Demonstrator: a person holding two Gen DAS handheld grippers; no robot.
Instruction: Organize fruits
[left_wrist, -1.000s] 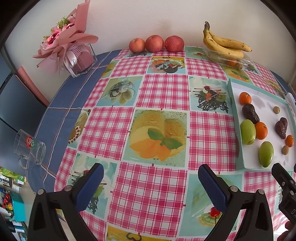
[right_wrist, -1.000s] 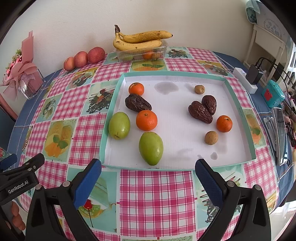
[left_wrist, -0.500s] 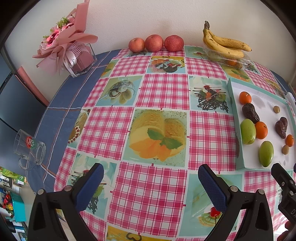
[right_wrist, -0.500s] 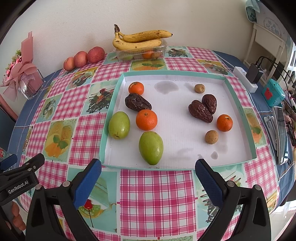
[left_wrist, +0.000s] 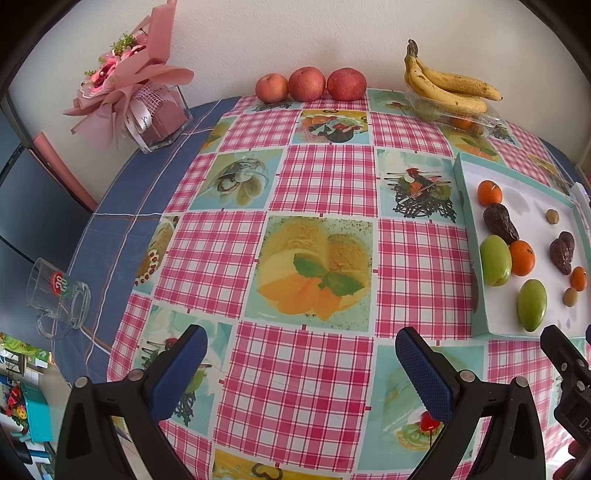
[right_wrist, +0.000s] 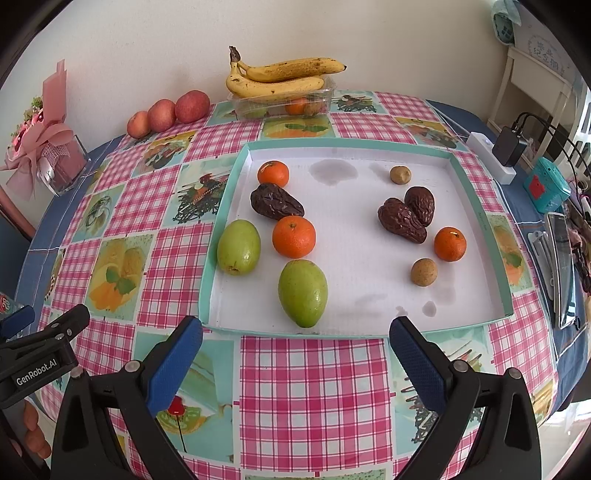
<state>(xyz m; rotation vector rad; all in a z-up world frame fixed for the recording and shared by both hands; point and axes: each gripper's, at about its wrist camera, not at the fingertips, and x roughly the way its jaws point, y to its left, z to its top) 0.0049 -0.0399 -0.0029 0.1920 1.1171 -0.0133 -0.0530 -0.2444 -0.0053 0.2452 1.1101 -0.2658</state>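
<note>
The left gripper (left_wrist: 301, 363) hangs over the near part of the bench (left_wrist: 325, 184), which wears a pink-checked cloth with fruit pictures, its blue-padded jaws wide apart and holding nothing; the right gripper (right_wrist: 295, 354) hangs just before the near rim of the shallow white tray with a teal edge (right_wrist: 354, 334), its jaws likewise spread and empty; inside the tray, toward its left side, lie two green oval fruits (right_wrist: 238, 246), the nearer green fruit (right_wrist: 303, 292) close to the front rim, with a large orange mandarin (right_wrist: 294, 236) between them and touching a wrinkled dark brown date (right_wrist: 276, 206), and a smaller mandarin (right_wrist: 273, 173) behind that; toward the right side a pair of dark dates (right_wrist: 406, 218) lean against each other, a small mandarin (right_wrist: 450, 244) sits beside them, and two little tan round fruits (right_wrist: 424, 272) lie apart, one near, one far (right_wrist: 400, 175); behind the tray a bunch of spotted yellow bananas (right_wrist: 280, 79) rests on a clear plastic box (right_wrist: 280, 103); three red apples (left_wrist: 310, 84) line the wall; a pink wrapped bouquet (left_wrist: 125, 92) and a glass mug (left_wrist: 59, 297) stand on the blue cloth at the left.
</note>
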